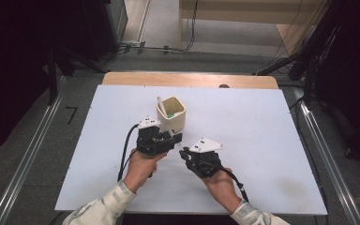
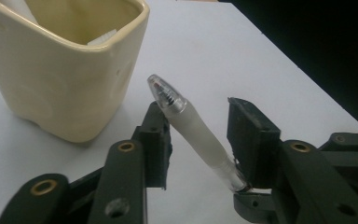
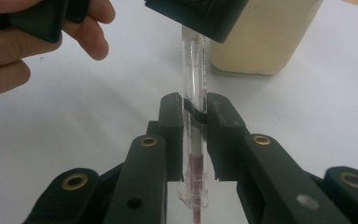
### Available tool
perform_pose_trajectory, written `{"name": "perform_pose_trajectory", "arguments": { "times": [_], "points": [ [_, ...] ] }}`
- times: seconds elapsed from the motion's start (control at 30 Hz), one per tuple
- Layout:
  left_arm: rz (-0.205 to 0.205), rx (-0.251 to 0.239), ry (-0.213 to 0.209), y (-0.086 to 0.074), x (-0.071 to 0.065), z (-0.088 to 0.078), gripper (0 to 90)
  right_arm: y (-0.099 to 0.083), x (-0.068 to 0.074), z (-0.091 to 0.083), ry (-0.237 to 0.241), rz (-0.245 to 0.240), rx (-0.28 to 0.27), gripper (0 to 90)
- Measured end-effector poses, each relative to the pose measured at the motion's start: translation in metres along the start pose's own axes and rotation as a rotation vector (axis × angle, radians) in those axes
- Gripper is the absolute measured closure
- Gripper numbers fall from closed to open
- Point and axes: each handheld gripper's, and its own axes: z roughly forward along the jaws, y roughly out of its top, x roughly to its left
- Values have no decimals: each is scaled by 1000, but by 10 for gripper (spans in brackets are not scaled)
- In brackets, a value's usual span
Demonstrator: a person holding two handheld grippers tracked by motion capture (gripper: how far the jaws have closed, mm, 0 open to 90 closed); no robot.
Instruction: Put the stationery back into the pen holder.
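We see even overhead light on the white table [image 1: 272, 140], soft shadows, dark surrounds. Close gripper views are slightly soft; cup [image 2: 65, 70] shows faint glare.

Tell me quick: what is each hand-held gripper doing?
Left hand-held gripper: open around the pen.
Right hand-held gripper: shut on the pen.

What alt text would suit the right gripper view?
Two black jaws of the right gripper clamp a clear pen standing upright between them, over a white table. A cream cup stands behind, and a hand shows at upper left.
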Motion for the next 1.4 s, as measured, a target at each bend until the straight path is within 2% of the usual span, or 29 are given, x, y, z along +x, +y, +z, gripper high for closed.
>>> {"name": "perform_pose_trajectory", "arguments": {
  "times": [0.07, 0.43, 0.5, 0.57, 0.63, 0.7, 0.97, 1.17, 1.4],
  "points": [
    [2, -10, -2, 0, -1, -1, 674, 0, 0, 1, -4, 3, 5, 751],
    [-4, -19, -82, 4, -13, -3, 795, -1, -3, 2, -4, 10, 2, 749],
    [19, -24, -76, 4, -16, -3, 803, -1, -3, 2, -3, 11, -1, 744],
    [17, -25, -80, 4, -16, -4, 804, -1, -4, 2, -1, 15, -4, 732],
    [20, -28, -81, 5, -16, -5, 804, -1, -5, 1, -1, 23, -6, 675],
    [23, -41, -77, 6, -16, -6, 805, -1, -7, 2, 10, 32, 4, 608],
    [58, -128, -7, 13, -13, -16, 805, -6, -12, 2, 14, 31, 21, 474],
    [56, -194, 19, 20, -9, -22, 805, -9, -16, 4, 12, 34, 40, 467],
    [60, -241, 41, 26, -5, -24, 806, -10, -15, 6, 12, 34, 52, 461]
  ]
}}
